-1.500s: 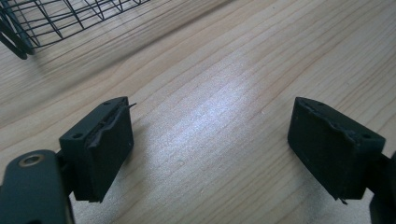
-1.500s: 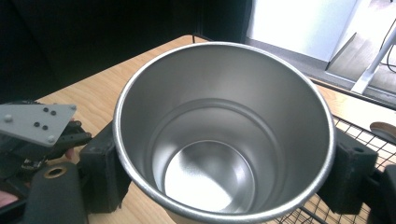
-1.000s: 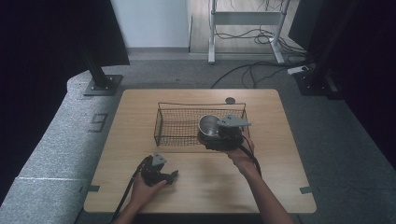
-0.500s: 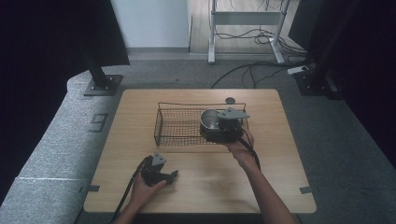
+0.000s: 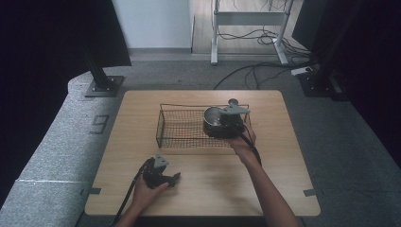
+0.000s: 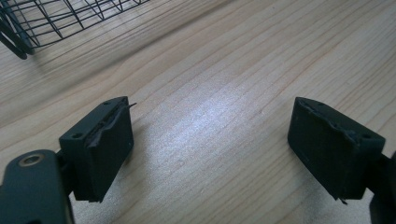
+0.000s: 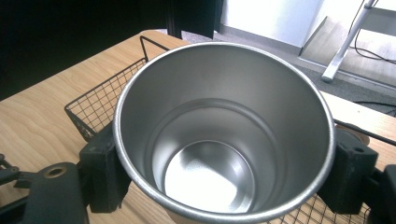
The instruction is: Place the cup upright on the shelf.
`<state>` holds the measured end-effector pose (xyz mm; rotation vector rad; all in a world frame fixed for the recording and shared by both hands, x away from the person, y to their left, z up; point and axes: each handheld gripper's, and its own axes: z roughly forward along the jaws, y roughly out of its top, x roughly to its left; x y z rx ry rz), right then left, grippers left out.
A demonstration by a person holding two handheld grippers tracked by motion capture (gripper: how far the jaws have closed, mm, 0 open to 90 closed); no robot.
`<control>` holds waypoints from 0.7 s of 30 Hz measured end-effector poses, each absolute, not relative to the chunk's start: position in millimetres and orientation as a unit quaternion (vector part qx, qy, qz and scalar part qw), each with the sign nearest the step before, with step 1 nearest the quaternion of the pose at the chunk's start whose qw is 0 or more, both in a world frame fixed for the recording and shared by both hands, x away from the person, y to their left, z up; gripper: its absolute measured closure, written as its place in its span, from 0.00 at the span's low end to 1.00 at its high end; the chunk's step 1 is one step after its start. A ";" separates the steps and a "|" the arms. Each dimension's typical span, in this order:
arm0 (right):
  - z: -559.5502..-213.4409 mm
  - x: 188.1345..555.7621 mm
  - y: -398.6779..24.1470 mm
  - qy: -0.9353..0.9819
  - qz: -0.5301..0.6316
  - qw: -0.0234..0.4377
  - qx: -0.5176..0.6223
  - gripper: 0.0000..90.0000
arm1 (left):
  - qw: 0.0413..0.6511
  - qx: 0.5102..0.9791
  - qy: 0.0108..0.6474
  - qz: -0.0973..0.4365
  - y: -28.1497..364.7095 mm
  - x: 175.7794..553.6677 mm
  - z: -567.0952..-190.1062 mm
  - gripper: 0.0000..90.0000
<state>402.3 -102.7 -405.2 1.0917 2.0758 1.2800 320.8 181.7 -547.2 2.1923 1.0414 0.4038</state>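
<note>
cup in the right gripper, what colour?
Shiny silver metal cup, inside bare; clearest in the right gripper view.

Cup (image 7: 224,135): bare metal, brushed satin inside, polished rim, brighter sheen on the base. Basket (image 5: 182,127): thin black wire mesh, matt coating. Table (image 6: 233,84): pale wood with fine straight grain, smooth, low sheen (a soft glare patch). Left gripper (image 6: 210,144) pads: matt black plastic, slightly rough, edges frayed. Floor (image 5: 56,156): grey carpet, coarse.
</note>
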 end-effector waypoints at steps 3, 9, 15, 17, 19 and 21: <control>-406.6 406.9 -102.0 0.757 0.461 0.232 0.400 0.21 | 0.334 0.840 0.399 0.155 181.7 320.8 -547.2 0.16; -408.0 415.2 -102.1 0.758 0.452 0.232 0.408 0.21 | 0.334 0.840 0.399 0.155 181.7 320.8 -547.2 0.16; -407.3 423.9 -103.7 0.755 0.450 0.231 0.418 0.21 | 0.334 0.840 0.399 0.155 181.7 320.9 -547.2 0.16; -408.0 426.9 -104.2 0.755 0.448 0.230 0.420 0.21 | 0.334 0.840 0.399 0.155 181.7 320.9 -547.2 0.16; -409.6 431.6 -104.3 0.754 0.445 0.230 0.424 0.21 | 0.334 0.840 0.399 0.155 181.7 320.9 -547.2 0.16; -410.7 435.2 -104.1 0.755 0.441 0.230 0.427 0.21 | 0.334 0.840 0.399 0.155 181.7 320.9 -547.2 0.16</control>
